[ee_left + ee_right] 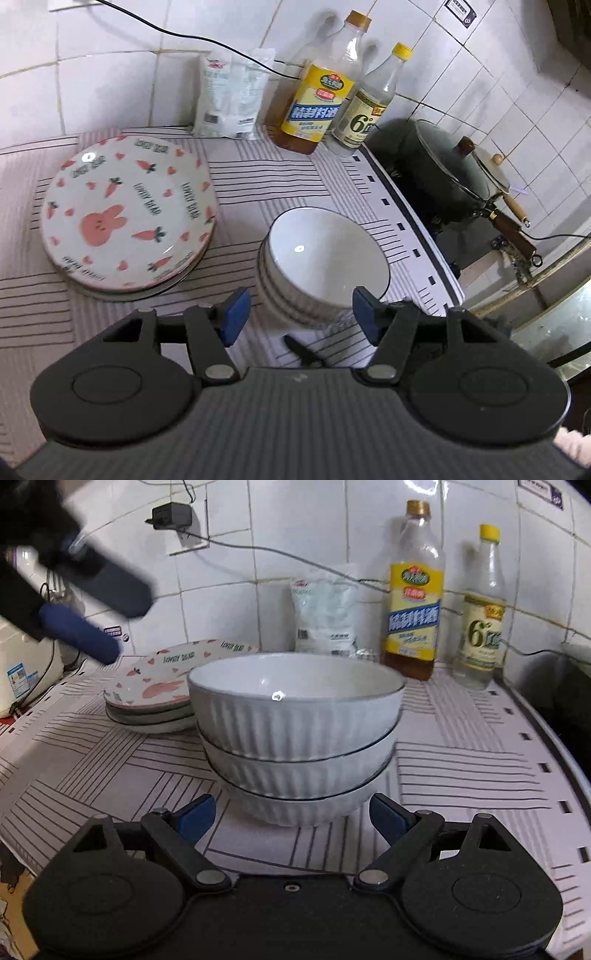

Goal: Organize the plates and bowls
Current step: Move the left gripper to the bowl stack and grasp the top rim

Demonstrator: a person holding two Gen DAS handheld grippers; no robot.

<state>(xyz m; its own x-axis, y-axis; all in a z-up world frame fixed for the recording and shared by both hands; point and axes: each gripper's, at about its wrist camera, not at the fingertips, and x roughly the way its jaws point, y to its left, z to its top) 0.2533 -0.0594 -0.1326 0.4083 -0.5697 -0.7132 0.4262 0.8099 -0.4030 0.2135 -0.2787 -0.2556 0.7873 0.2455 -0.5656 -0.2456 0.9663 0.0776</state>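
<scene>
On the left of the striped tablecloth (236,177) sits my stack of plates (127,214), the top one white with pink carrots, hearts and a rabbit. Just to its right, not touching, stands the stack of bowls (295,734): three white ribbed ones with thin dark rims, nested upright. Behind them, against the tiled wall, stand a white bag (231,98) and two yellow-capped bottles (321,85); a lidded pot (439,170) is at far right.

My left claw (301,314) hangs above the bowls, fingers spread wide, holding nothing. My right claw (291,818) sits low in front of the bottom bowl, fingers wide apart either side of it, gripping nothing.
</scene>
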